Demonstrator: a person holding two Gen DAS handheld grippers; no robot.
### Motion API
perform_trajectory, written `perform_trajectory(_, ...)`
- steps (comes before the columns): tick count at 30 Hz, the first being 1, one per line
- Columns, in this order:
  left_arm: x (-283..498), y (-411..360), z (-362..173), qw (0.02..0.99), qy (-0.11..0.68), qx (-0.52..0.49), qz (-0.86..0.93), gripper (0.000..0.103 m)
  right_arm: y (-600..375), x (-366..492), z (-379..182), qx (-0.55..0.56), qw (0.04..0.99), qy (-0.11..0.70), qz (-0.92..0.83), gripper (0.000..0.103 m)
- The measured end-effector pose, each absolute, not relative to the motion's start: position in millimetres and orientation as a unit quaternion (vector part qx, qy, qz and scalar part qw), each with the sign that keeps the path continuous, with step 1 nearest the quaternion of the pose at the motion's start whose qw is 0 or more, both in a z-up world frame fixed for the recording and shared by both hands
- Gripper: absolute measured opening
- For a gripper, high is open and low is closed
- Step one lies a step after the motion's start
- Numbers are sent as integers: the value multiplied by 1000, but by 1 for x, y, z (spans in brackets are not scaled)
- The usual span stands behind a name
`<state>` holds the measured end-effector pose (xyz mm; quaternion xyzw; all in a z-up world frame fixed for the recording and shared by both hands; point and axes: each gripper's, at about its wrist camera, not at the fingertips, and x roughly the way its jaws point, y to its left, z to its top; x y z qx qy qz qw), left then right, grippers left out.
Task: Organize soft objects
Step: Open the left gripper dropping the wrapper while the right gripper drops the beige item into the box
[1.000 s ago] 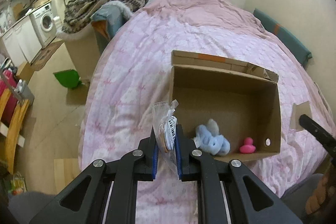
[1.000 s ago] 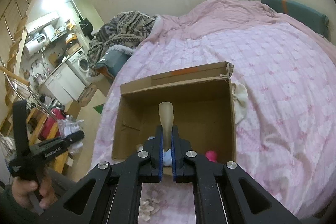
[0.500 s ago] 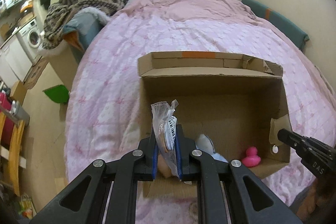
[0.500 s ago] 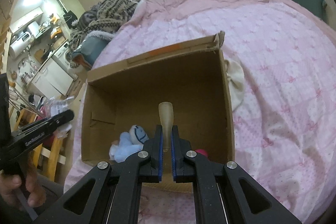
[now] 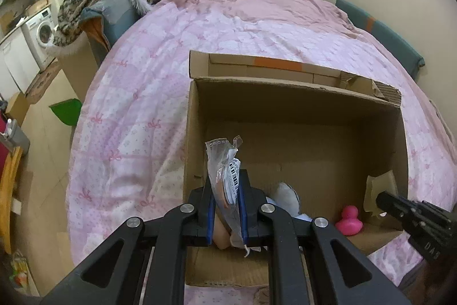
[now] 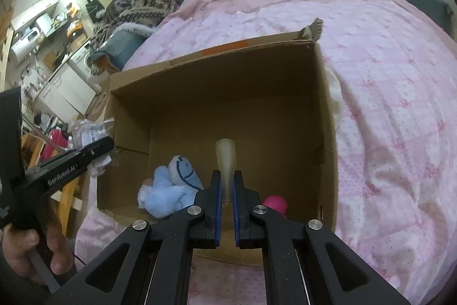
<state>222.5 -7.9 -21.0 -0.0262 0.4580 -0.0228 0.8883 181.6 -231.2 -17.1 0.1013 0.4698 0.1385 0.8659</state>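
- Holding a clear crinkly plastic packet point(image 5: 225, 176), the left gripper point(image 5: 225, 207) has its jaws narrow and clamped on it, over the near-left part of the cardboard box point(image 5: 300, 110)
- packet: transparent film, torn perforated top edge, white barcode label on one face, something orange-tan inside; lower end hangs out below the pads
- right gripper point(image 6: 225, 196) jaws nearly together, pinching a pale translucent beige soft piece point(image 6: 225, 159); rounded tip sticks up past the pads, narrower where it is gripped; exact item cannot be told
- both grippers point down into the open box, which sits on a pink quilted bedspread point(image 5: 142, 93)
- box: brown, flaps open, orange tape strip on far flap, torn corner
- inside the box, on the floor near the front wall: light-blue plush toy point(image 6: 168, 185) with a white round face and dark stitched line, lying on its side
- pink rubber duck point(image 5: 349, 220) just right of the plush, near the right wall, upright
- person's hand point(image 6: 31, 250) grips the left gripper's handle at the left edge of the right wrist view
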Motion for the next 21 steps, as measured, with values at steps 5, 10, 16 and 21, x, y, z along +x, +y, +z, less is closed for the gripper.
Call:
perform_trajectory(5,222,-13,-23,889,457,-21,-30,13,-227,180,-22,91,862,478,140,8)
perform_trajectory(10,221,-16,-23,891,453,-12,-36,13,-228,182,-25,92,859,484,137,8)
perform_trajectory(16,220,-19,-26,886,462,-10,-39,13,-228,183,-27,94,856,489,137,8)
perform_trajectory(21,220,-21,-27,883,466,-4,-44,16,-229,183,-28,97,853,494,139,8)
